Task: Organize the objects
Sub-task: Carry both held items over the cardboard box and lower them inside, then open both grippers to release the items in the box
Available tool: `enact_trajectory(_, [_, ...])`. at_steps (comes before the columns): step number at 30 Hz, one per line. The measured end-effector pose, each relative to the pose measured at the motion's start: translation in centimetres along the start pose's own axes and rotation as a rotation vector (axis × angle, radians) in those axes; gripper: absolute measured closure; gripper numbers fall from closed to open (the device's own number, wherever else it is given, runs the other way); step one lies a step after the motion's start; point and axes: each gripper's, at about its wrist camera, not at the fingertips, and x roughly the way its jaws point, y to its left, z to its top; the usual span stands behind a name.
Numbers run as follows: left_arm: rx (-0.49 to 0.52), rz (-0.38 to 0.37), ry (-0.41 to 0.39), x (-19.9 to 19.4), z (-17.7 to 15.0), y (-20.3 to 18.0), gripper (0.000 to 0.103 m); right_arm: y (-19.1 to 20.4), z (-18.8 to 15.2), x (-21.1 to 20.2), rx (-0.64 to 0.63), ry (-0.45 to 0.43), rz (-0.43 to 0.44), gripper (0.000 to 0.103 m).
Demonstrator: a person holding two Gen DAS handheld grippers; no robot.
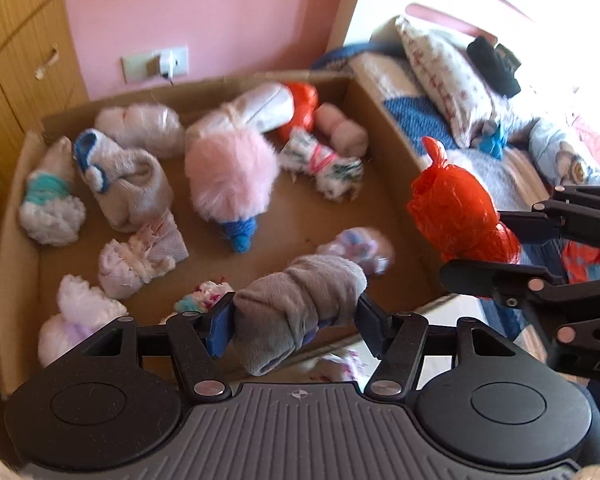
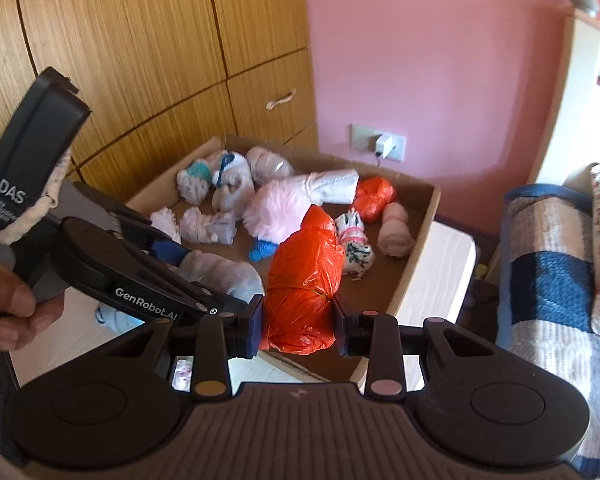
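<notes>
The left gripper [image 1: 296, 326] clamps a grey sock roll [image 1: 300, 312] over the near edge of the cardboard box [image 1: 16, 216]. The right gripper [image 2: 298, 322] squeezes an orange plastic bundle [image 2: 304, 284] above the box's right side. Sock bundles and a pink pompom [image 1: 230, 172] lie inside.

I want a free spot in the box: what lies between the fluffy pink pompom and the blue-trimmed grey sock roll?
Bare cardboard floor separates the fluffy pink pompom from the blue-trimmed grey sock roll, as the left wrist view shows; the right wrist view is too small to confirm.
</notes>
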Motion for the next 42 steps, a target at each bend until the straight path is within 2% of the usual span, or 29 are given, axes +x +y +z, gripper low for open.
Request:
enact_trajectory(5, [0.008, 0.071, 0.036, 1.5, 0.2, 2.4, 0.035, -1.4, 1.1, 2.5, 0.027, 0.038, 0.076, 0.072])
enact_trajectory(9, [0.037, 0.177, 0.009, 1.8, 0.4, 3.6, 0.035, -0.8, 1.9, 4.9, 0.033, 0.050, 0.144, 0.072])
enact_trajectory(11, [0.035, 0.199, -0.011, 1.7, 0.5, 3.9, 0.035, -0.4, 2.1, 6.2, 0.024, 0.070, 0.170, 0.072])
enact_trajectory(15, [0.042, 0.225, -0.046, 1.7, 0.6, 3.7, 0.035, 0.3, 1.8, 8.0, -0.017, 0.087, 0.137, 0.072])
enact_trajectory(19, [0.031, 0.227, -0.074, 1.9, 0.7, 3.6, 0.034, 0.9, 1.9, 8.1, -0.121, 0.074, 0.005, 0.072])
enact_trajectory(23, [0.018, 0.232, -0.088, 2.3, 0.7, 3.4, 0.031, 1.6, 1.6, 8.4, -0.215, 0.073, -0.082, 0.070])
enact_trajectory(25, [0.024, 0.234, -0.089, 2.4, 0.7, 3.2, 0.029, 1.8, 1.4, 8.4, -0.222, 0.072, -0.089, 0.065])
enact_trajectory(27, [0.028, 0.236, -0.089, 2.4, 0.6, 3.0, 0.025, 2.2, 1.2, 8.3, -0.230, 0.064, -0.102, 0.048])
enact_trajectory(28, [0.031, 0.237, -0.088, 2.4, 0.5, 3.0, 0.025, 1.9, 1.4, 8.2, -0.235, 0.055, -0.111, 0.044])
enact_trajectory(34, [0.025, 0.235, -0.107, 1.5, 0.4, 2.7, 0.023, 2.3, 1.6, 6.9, -0.228, 0.022, -0.119, 0.043])
enact_trajectory(42, [0.020, 0.224, -0.162, -1.5, -0.2, 1.8, 0.019, 2.9, 1.5, 4.2, -0.148, -0.023, -0.139, 0.043])
